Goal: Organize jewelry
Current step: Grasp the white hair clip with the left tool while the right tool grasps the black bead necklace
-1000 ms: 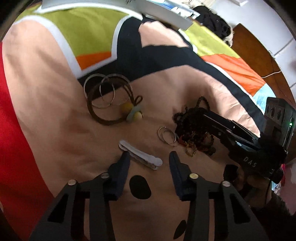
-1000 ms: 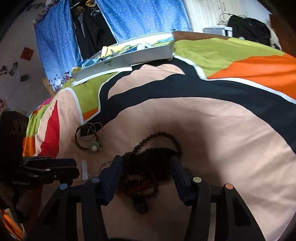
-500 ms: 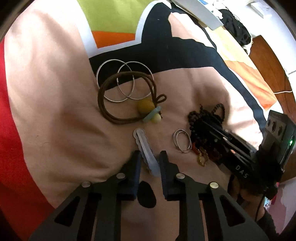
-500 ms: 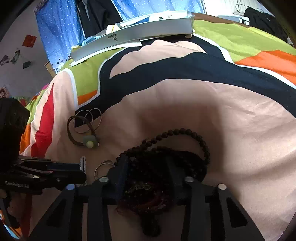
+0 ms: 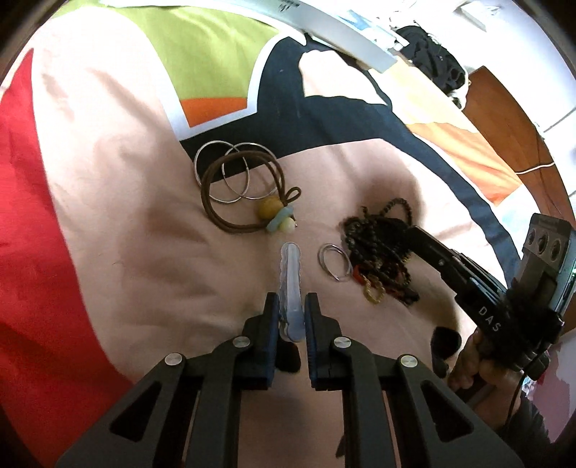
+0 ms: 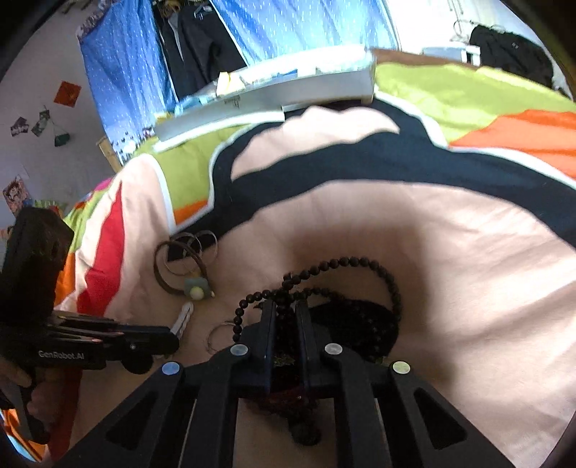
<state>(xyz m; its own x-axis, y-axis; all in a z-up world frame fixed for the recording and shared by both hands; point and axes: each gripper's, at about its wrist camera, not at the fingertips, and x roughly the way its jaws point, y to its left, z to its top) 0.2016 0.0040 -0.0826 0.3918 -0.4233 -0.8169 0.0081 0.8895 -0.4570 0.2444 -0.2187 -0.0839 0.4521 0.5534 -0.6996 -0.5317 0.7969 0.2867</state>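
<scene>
My left gripper (image 5: 291, 306) is shut on a pale blue hair clip (image 5: 291, 273) that points away from me on the bedspread. My right gripper (image 6: 285, 313) is shut on a tangle of dark beaded necklaces (image 6: 345, 284), which also shows in the left wrist view (image 5: 378, 244). A brown cord necklace with yellow and blue beads (image 5: 248, 201) lies over two large silver hoops (image 5: 230, 172). Two small silver rings (image 5: 334, 261) lie between the clip and the beads.
The jewelry lies on a soft patterned bedspread (image 5: 108, 162) of pink, red, green, navy and orange. A long grey-white box (image 6: 266, 97) lies at the far end of the bed. Dark clothes (image 5: 432, 61) lie beyond it. Blue curtains (image 6: 288, 25) hang behind.
My left gripper closed on the hair clip, which turned to point straight ahead. My right gripper closed on the beaded necklaces and drew them in between its fingers.
</scene>
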